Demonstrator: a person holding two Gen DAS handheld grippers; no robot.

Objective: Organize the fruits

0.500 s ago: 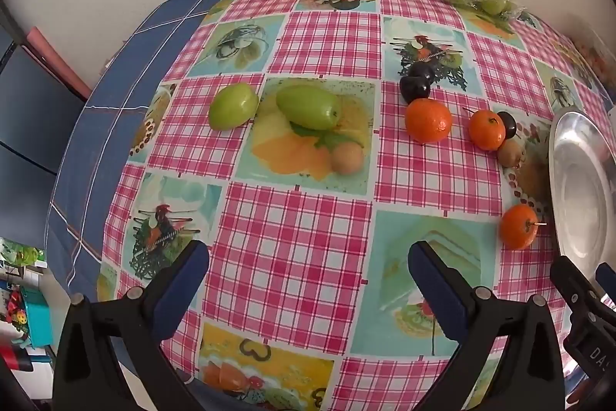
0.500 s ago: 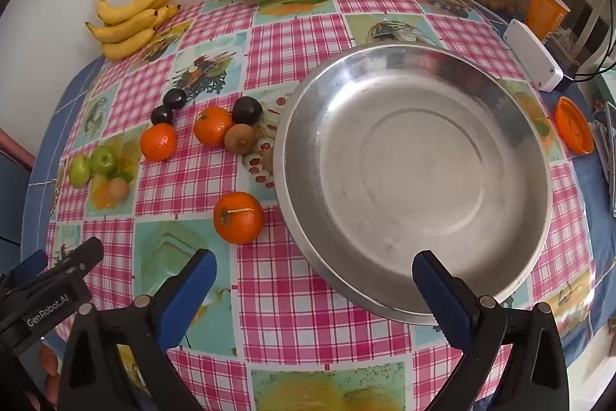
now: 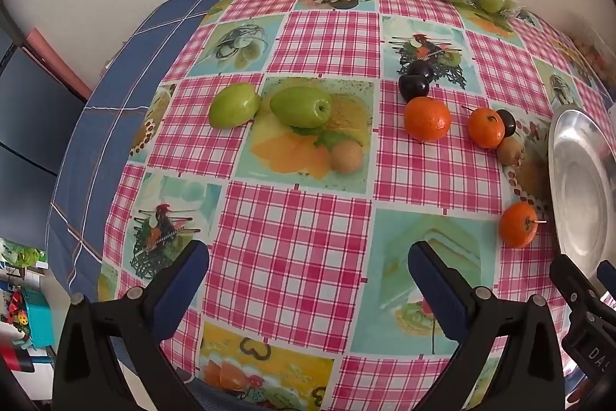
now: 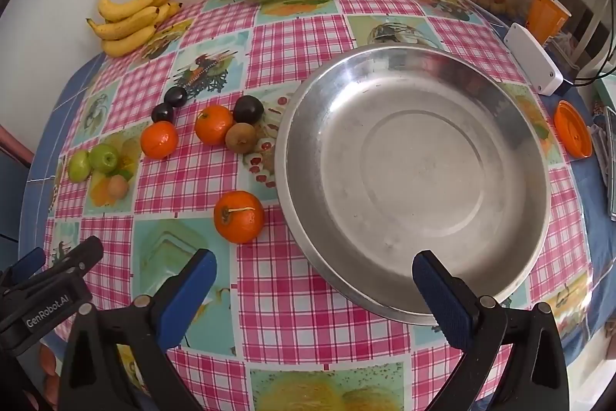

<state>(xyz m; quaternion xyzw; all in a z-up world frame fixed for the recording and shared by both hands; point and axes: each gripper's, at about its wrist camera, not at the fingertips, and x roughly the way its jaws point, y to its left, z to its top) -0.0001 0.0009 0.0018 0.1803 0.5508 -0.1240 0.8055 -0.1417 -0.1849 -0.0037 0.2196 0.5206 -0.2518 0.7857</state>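
Right wrist view: right gripper (image 4: 310, 270) hangs above the checked tablecloth (image 4: 308, 295), jaws spread wide, nothing between them. Steel bowl (image 4: 500, 95) lies straight ahead, its near rim just under the right-hand pad; bowl holds no fruit yet. Nearest orange (image 4: 239, 217) sits just beyond the left-hand pad, ahead and slightly left, close beside the bowl's left rim, stem stub pointing toward the bowl. Further back: two more oranges, a kiwi, dark plums in a loose cluster; green apples and a pale small fruit far left.

Left wrist view: left gripper (image 3: 308, 270) likewise wide and empty, over bare cloth. The same nearest orange (image 3: 518, 224) lies well off to its right; green apples (image 3: 301, 106) lie ahead, well apart.

Judgement: right hand is the nearer one to that orange; a short shift left and forward would bracket it. Round fruit, no long axis to align; may roll if nudged.
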